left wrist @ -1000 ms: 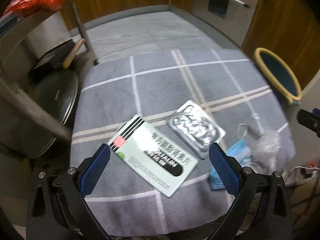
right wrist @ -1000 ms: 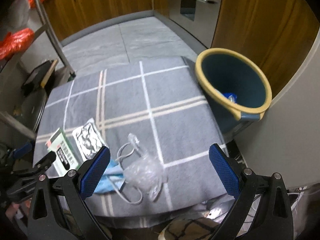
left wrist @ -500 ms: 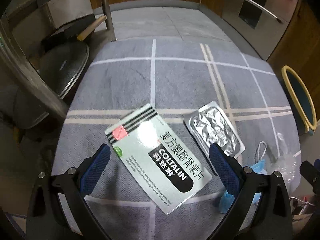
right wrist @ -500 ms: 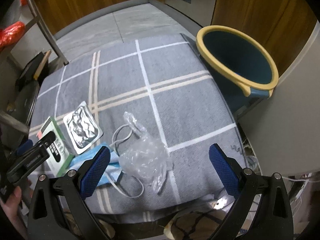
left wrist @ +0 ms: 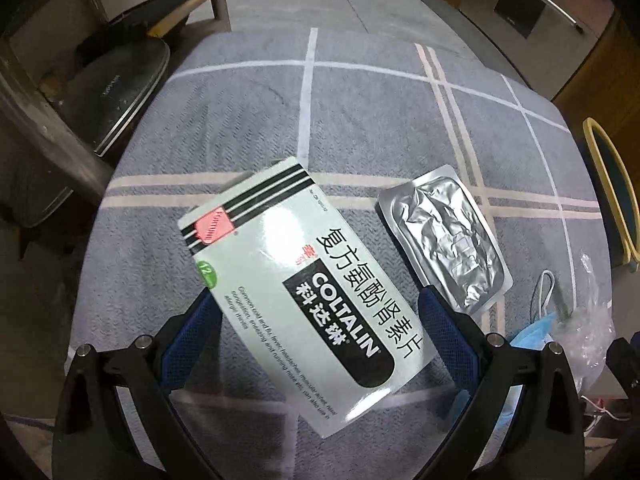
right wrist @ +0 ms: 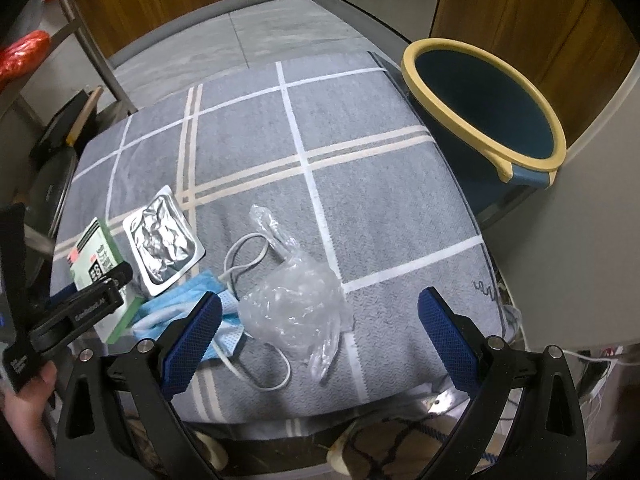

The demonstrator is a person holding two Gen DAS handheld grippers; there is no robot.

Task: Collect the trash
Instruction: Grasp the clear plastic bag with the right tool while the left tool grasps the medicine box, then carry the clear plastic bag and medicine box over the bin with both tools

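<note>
Left wrist view: the left hand-held gripper [left wrist: 316,334] is spread wide astride the Coltalin medicine box [left wrist: 304,280] lying flat on the bench [left wrist: 360,112]; lower squarely before closing.

Right wrist view: the right hand-held gripper [right wrist: 318,332] gapes empty over the crumpled plastic bag [right wrist: 296,308]; the bin [right wrist: 484,108] waits just beyond.

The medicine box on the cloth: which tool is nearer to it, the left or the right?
Left. The left tool is open with the medicine box between its fingers. The right tool is open over the clear plastic bag, away from the box.
</note>
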